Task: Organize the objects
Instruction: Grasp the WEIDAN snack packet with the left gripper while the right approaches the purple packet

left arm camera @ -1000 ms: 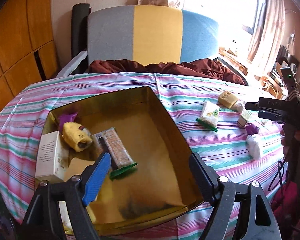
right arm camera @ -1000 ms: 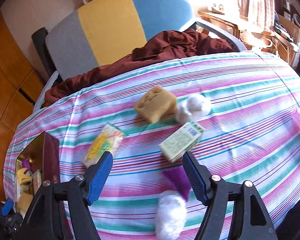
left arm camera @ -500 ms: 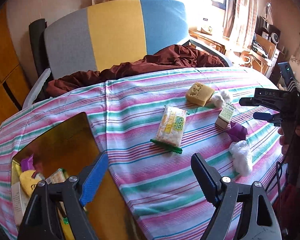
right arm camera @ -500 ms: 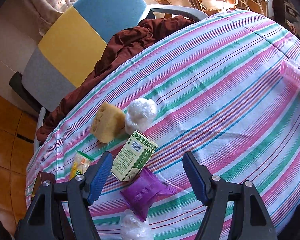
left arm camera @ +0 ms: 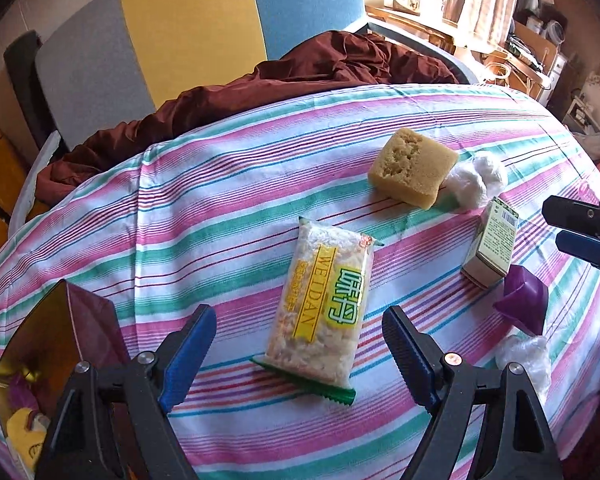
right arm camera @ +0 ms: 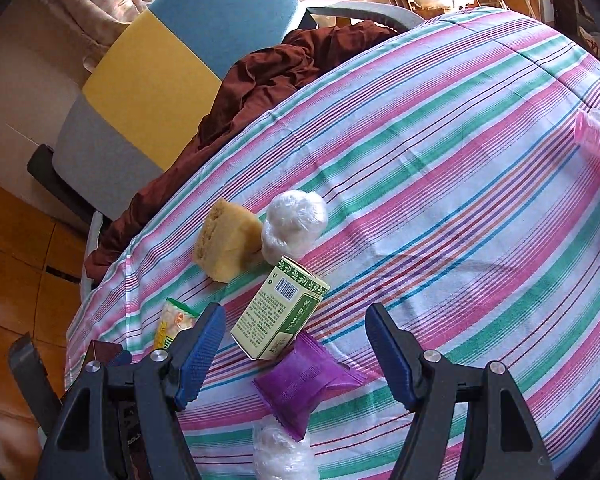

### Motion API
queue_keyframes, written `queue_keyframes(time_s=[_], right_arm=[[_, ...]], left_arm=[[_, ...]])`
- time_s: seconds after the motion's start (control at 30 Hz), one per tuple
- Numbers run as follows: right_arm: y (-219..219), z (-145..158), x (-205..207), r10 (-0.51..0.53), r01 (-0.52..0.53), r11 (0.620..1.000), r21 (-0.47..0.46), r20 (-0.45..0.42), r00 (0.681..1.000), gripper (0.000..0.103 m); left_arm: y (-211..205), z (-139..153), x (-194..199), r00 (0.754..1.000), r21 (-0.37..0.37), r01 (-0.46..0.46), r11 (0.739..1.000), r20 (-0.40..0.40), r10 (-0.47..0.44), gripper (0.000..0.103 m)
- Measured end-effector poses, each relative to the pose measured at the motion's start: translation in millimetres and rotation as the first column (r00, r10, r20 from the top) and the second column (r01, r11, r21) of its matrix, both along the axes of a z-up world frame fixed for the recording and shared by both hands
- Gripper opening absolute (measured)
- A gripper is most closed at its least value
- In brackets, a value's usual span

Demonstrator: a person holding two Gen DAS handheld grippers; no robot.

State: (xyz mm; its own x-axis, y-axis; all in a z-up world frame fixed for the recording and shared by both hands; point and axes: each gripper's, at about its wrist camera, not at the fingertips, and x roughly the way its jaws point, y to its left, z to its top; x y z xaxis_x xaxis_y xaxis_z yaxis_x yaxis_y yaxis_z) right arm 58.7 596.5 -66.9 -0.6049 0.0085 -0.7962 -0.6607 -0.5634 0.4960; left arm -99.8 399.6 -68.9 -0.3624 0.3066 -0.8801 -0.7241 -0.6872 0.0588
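Note:
My left gripper (left arm camera: 296, 354) is open and empty, just above the near end of a yellow-green snack packet (left arm camera: 324, 308) lying on the striped cloth. My right gripper (right arm camera: 294, 354) is open and empty, over a purple sachet (right arm camera: 304, 380) and a green-white box (right arm camera: 280, 314). The box (left arm camera: 492, 246) and sachet (left arm camera: 524, 304) also show in the left wrist view. A tan sponge block (left arm camera: 412, 170) and a white plastic ball (left arm camera: 476, 180) lie further back. A gold-lined box (left arm camera: 40, 344) with items inside sits at the left edge.
A second white plastic ball (right arm camera: 284, 454) lies near the front edge. A pink ribbed roller (right arm camera: 598, 144) lies at the far right. A grey, yellow and blue chair (left arm camera: 196, 28) with a dark red cloth (left arm camera: 300, 72) stands behind the table.
My left gripper has swung right from over the gold-lined box to the snack packet. My right gripper has moved closer to the green-white box and purple sachet.

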Motion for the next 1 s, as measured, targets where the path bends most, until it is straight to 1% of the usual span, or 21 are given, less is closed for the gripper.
queue_keyframes(time_s=[0.07,0.2,0.27,0.33,0.37,0.4,0.53,0.67,0.83,0.93,1.0], right_arm=[[0,0,0,-0.002,0.002,1.0,0.003,0.0,1.0,0.074],[2,-1,1,-0.01,0.01,1.0,-0.004,0.005,1.0,0.074],[3,-3,1,-0.013,0.013,1.0,-0.01,0.008,1.0,0.074],[3,-3,1,-0.016,0.016,1.0,-0.008,0.01,1.0,0.074],[3,-3,1,-0.017,0.018,1.0,-0.007,0.013,1.0,0.074],[3,-4,1,-0.018,0.019,1.0,-0.008,0.015,1.0,0.074],[4,-5,1,-0.022,0.022,1.0,-0.011,0.018,1.0,0.074],[7,-7,3,-0.036,0.036,0.999,-0.019,0.024,0.999,0.074],[11,-10,3,-0.051,0.052,0.998,-0.027,0.041,0.998,0.074],[10,-12,3,-0.048,0.05,0.998,-0.03,0.049,0.998,0.074],[10,-12,2,-0.043,0.045,0.999,-0.028,0.053,0.998,0.074]], left_arm=[[6,-5,-5,1.0,0.001,0.003,1.0,0.016,-0.003,0.087],[17,-14,-13,1.0,-0.021,0.003,1.0,0.01,-0.002,0.088],[22,-19,-16,1.0,-0.022,0.002,1.0,0.024,-0.002,0.088],[25,-25,-20,0.999,-0.016,-0.012,1.0,0.043,0.012,0.088],[24,-28,-23,0.998,-0.018,-0.02,1.0,0.063,0.021,0.086],[24,-31,-23,0.998,-0.012,-0.028,1.0,0.064,0.029,0.086],[23,-32,-24,0.998,-0.006,-0.041,0.999,0.05,0.041,0.086],[24,-33,-27,0.996,-0.004,-0.05,0.999,0.077,0.05,0.087],[25,-32,-25,0.996,-0.016,-0.051,0.999,0.068,0.052,0.087],[24,-31,-19,0.997,-0.024,-0.043,0.999,0.056,0.045,0.081],[21,-30,-15,0.998,-0.017,-0.045,0.999,0.049,0.045,0.073]])
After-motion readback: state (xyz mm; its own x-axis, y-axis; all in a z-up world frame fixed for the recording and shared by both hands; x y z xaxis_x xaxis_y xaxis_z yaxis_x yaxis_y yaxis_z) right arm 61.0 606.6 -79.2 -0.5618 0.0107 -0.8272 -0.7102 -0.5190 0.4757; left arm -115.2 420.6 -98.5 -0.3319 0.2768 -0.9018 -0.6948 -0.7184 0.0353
